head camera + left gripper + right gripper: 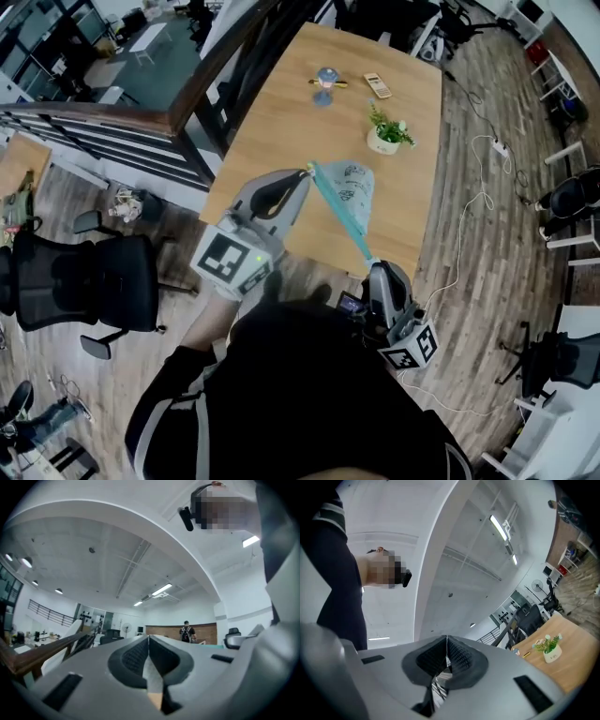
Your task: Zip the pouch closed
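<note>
A clear pouch (356, 186) with a teal zipper strip (337, 214) is stretched above the near edge of the wooden table (281, 122). My left gripper (306, 174) is shut at the strip's far end. My right gripper (373, 266) is shut at the near end, beyond the table edge. The strip runs taut between them, and the pouch body hangs to its right. In the left gripper view the jaws (149, 638) meet tightly, pointing about level, and the pouch itself is hidden. The right gripper view shows its jaws (446, 639) pressed together, tilted up toward the ceiling.
On the table stand a small potted plant (384, 136), a blue hourglass-shaped thing (325, 86) and a small flat box (377, 85). A dark railing (141, 117) runs along the table's left side. Office chairs (84, 281) stand on the wooden floor. A person (187, 632) stands far off.
</note>
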The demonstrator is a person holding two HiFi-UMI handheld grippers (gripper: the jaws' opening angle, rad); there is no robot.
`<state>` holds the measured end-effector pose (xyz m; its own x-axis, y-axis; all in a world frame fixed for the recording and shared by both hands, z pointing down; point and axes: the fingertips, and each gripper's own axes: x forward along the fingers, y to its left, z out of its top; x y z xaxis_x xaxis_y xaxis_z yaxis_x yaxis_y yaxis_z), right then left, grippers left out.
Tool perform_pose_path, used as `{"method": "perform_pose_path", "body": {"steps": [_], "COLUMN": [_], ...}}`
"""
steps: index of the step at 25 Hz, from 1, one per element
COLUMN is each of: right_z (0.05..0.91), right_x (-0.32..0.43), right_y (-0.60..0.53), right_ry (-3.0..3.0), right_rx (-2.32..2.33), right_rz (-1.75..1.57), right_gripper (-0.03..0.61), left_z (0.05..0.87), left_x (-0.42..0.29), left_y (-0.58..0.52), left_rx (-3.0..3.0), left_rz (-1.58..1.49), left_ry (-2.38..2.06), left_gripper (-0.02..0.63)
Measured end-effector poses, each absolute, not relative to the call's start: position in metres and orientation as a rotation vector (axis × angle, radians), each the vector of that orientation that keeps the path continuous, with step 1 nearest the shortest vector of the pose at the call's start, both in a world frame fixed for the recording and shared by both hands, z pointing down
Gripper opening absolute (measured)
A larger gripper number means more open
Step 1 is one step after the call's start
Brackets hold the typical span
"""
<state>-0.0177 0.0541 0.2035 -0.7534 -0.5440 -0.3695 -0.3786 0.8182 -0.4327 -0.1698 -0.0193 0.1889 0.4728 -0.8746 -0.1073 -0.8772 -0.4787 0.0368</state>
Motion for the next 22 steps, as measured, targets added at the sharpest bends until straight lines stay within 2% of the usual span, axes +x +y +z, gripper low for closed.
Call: {"method": "perform_pose_path", "body": {"steps": [13, 19, 22], "right_z": [0.211, 0.238, 0.240], "right_x": [-0.019, 0.034, 0.065], "right_y": [0.043, 0.015, 0.001], "right_ry": [2.526, 2.571, 2.572], "right_rx": [-0.686, -1.023, -1.284], "right_rz": [-0.490, -0.409, -0.309], "right_gripper": [0.020, 0.020, 0.020], "left_z": [0.190, 0.218, 0.234], "left_x": [-0.181, -0.282, -0.302], "left_y": [-0.028, -0.035, -0.021], "left_rx": [-2.632, -2.348, -2.285], "left_rz": [0.065, -0.034, -0.160], "left_ry": [1.605, 2.080, 2.151], "left_gripper": [0.003, 0.003, 0.003]}}
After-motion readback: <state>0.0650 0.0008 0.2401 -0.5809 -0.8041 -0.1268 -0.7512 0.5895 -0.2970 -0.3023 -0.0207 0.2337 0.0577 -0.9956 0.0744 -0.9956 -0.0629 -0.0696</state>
